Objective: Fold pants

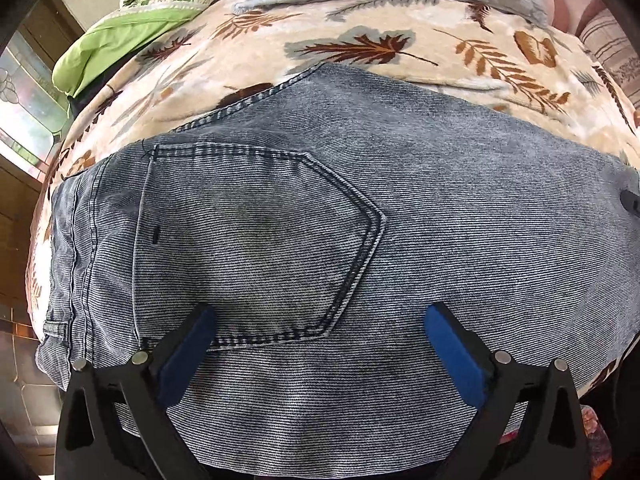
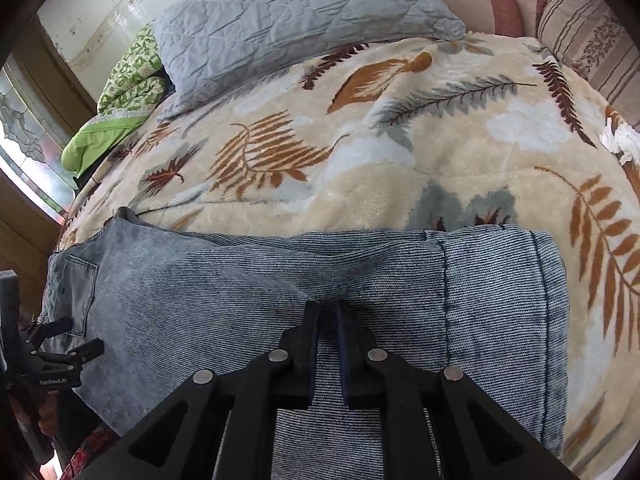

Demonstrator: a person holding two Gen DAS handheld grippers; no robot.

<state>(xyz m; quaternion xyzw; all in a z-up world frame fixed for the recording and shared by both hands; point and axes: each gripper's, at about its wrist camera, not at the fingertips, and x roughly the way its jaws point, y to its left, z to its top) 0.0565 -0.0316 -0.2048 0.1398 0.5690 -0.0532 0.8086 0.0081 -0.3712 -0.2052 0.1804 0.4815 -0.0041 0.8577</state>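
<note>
So, jeans (image 2: 248, 300) lying flat across the leafy blanket (image 2: 360, 168).
Left gripper (image 1: 320, 320) hangs over the back pocket (image 1: 256, 240), jaws spread wide, nothing grasped; right gripper (image 2: 328, 312) is clenched, seemingly pinching denim.

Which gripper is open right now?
The left gripper: blue pads spread wide over the jeans. The right gripper is shut.

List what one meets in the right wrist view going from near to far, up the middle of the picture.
Right gripper, shut on the jeans → jeans → leaf-print blanket → grey pillow.
</note>
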